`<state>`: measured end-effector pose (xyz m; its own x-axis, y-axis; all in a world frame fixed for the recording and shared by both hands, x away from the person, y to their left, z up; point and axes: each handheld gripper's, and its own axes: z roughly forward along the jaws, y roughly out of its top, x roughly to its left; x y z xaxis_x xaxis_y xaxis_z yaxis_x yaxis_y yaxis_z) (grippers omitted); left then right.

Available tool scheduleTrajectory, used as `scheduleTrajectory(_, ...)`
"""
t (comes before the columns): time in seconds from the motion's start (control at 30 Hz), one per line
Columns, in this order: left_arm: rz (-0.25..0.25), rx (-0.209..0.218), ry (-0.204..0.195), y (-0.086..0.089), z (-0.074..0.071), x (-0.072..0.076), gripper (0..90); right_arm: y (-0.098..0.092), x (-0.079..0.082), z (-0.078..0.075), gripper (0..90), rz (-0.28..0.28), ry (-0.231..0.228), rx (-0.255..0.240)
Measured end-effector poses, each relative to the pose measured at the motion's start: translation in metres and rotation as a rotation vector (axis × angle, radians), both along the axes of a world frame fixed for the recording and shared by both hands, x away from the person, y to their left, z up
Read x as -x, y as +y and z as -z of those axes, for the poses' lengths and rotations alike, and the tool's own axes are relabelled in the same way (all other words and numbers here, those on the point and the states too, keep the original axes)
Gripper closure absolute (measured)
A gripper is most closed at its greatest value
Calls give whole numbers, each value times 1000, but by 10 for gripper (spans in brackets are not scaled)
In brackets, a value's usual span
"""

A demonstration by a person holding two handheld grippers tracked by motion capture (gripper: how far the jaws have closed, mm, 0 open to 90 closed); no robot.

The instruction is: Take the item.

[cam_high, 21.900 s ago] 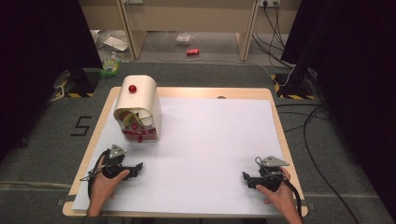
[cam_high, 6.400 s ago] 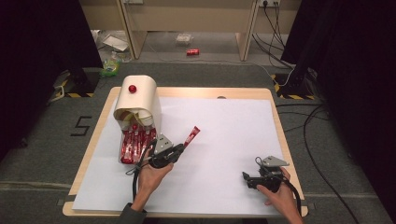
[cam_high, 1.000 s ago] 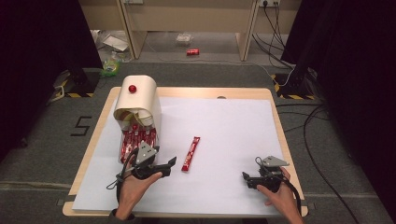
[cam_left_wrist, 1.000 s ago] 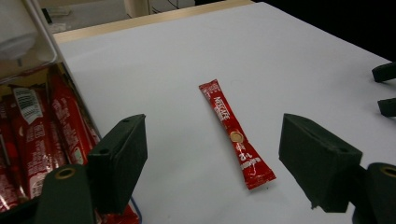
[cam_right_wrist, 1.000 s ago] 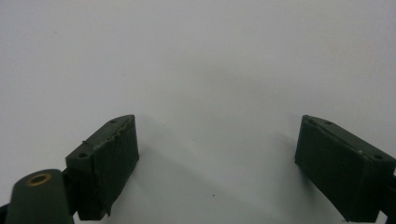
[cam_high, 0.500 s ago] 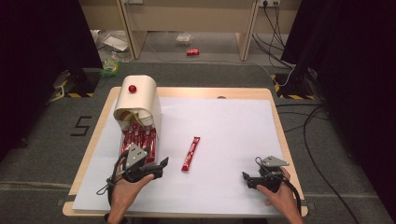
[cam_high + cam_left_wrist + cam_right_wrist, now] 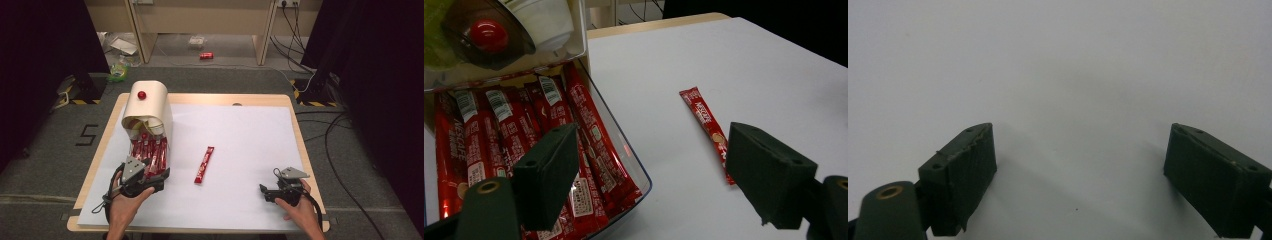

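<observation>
red foil is catching the light on the single stick sachet (image 7: 204, 164), which is lying flat on the white sheet (image 7: 250, 135) near the middle of the table (image 7: 300, 135), pointing roughly from 12 to 6 o'clock in the high view and touching nothing else. in the left gripper view the same sachet (image 7: 708, 129) is sitting just ahead of the far jaw, apart from it.

at about 9 o'clock from that sachet, the clear tray (image 7: 624, 150) of the dispenser (image 7: 147, 107) is holding a packed row of matching red sachets (image 7: 509, 135), all lying lengthwise. the dispenser's cream dome is carrying a red knob (image 7: 142, 94) and is standing at the sheet's 10 o'clock corner.

the left gripper (image 7: 159, 176) is hovering at the tray's near end, at roughly 8 o'clock from the loose sachet, with its jaws standing wide apart and nothing between them; one jaw is hanging over the tray's sachets, the other over bare sheet. the person's left hand (image 7: 125, 202) is wrapping its handle.

the right gripper (image 7: 263, 191) is resting well apart at about 4 o'clock from the sachet, near the table's front edge, held in the right hand (image 7: 299, 212). its jaws are also spread wide, with only plain white sheet between them.
</observation>
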<state>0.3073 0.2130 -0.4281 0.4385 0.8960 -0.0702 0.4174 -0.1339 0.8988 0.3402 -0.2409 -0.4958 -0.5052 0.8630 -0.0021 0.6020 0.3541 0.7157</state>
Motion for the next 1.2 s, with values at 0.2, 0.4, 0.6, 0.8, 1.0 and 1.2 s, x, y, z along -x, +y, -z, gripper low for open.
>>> scheduleTrajectory(0.2, -6, -5, 4, 3, 2, 1, 212, 0, 0, 0, 138, 1, 0, 0)
scheduleTrajectory(0.4, -21, 3, 3, 7, 3, 5, 213, 0, 0, 0, 137, 0, 0, 0)
scheduleTrajectory(0.6, -24, 3, 6, 9, 4, 6, 213, 0, 0, 0, 138, 0, 0, 0)
scheduleTrajectory(0.8, -34, 2, 3, 13, 4, 8, 213, 0, 0, 0, 138, 0, 0, 0)
scheduleTrajectory(1.0, -48, 2, -4, 18, 3, 11, 213, 0, 0, 0, 137, 0, 0, 1)
scheduleTrajectory(1.2, -67, -4, -1, 23, 4, 12, 213, 0, 0, 0, 138, 0, 0, 1)
